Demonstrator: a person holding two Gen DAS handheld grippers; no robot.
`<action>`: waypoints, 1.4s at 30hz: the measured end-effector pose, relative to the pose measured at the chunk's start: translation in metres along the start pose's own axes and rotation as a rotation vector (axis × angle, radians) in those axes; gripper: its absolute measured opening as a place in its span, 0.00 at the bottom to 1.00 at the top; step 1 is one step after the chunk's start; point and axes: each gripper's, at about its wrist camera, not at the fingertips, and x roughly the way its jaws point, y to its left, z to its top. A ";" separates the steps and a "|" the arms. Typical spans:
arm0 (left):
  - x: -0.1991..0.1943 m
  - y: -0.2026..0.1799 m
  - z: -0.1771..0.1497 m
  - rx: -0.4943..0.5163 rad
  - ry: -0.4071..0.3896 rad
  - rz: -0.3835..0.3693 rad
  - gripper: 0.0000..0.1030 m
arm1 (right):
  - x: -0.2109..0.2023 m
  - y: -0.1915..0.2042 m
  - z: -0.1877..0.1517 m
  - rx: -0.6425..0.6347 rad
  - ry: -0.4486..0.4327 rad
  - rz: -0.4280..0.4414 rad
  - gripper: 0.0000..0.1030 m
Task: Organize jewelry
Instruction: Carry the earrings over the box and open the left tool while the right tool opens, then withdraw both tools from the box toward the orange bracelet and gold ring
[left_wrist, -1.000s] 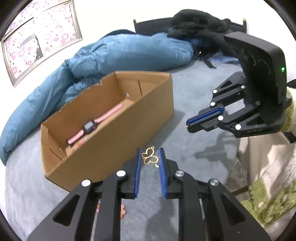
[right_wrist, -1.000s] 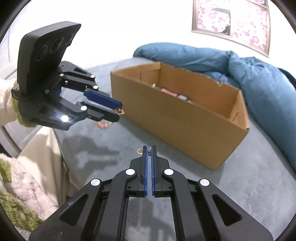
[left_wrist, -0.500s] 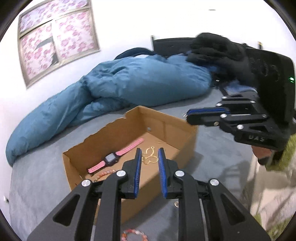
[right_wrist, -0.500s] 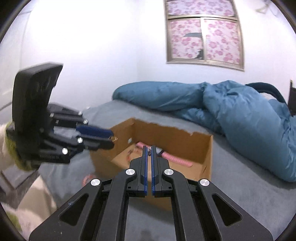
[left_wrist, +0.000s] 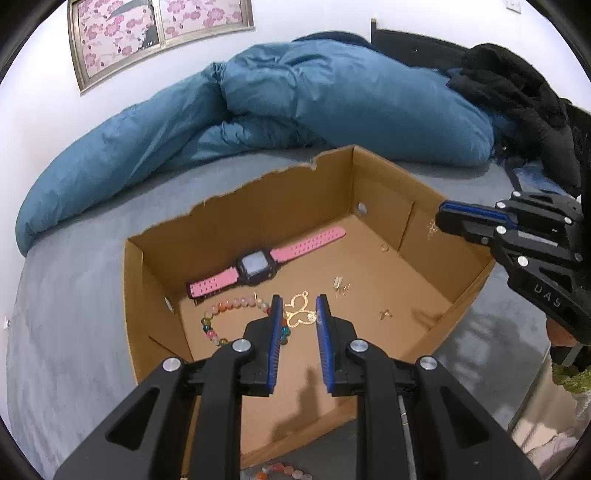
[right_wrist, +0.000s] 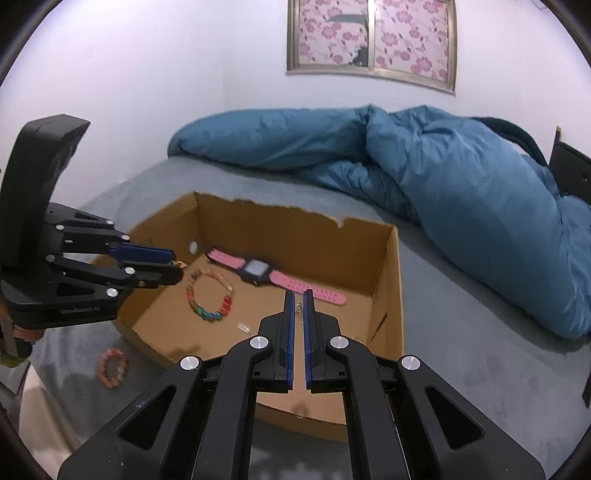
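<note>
- An open cardboard box (left_wrist: 236, 221) sits on a grey bedspread (left_wrist: 74, 314), with a rumpled blue duvet (left_wrist: 332, 92) behind it.
- The left gripper (left_wrist: 298, 315) hangs over the near side of the box; its blue-padded fingers stand narrowly apart and pinch a gold butterfly-shaped charm (left_wrist: 297, 314) between their tips.
- The right gripper (right_wrist: 298, 308) is held over the box too, its fingers almost together, gripping a tiny metal piece of jewelry (right_wrist: 298, 309) at the tips; what kind of piece it is cannot be told.
- Inside the box lie a pink-strapped watch (left_wrist: 258, 264) with a dark face, stretched along the far wall, and a multicoloured bead bracelet (right_wrist: 210, 295) near the left end.
- A few small gold pieces (left_wrist: 341, 288) are scattered over the box floor.
- A second, pinkish bead bracelet (right_wrist: 112, 367) lies on the bedspread outside the box, close to its near left corner.
- A window with pink flowered covering (right_wrist: 373, 40) is set in the white wall.
</note>
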 end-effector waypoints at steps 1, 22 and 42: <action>0.002 0.001 -0.001 0.000 0.005 0.001 0.17 | 0.002 -0.001 -0.001 0.003 0.007 -0.007 0.03; -0.032 -0.009 -0.009 0.022 -0.089 0.043 0.41 | -0.029 -0.004 -0.006 0.032 -0.073 -0.005 0.40; -0.101 -0.029 -0.097 0.042 -0.148 -0.035 0.44 | -0.095 -0.002 -0.063 -0.026 -0.109 0.194 0.40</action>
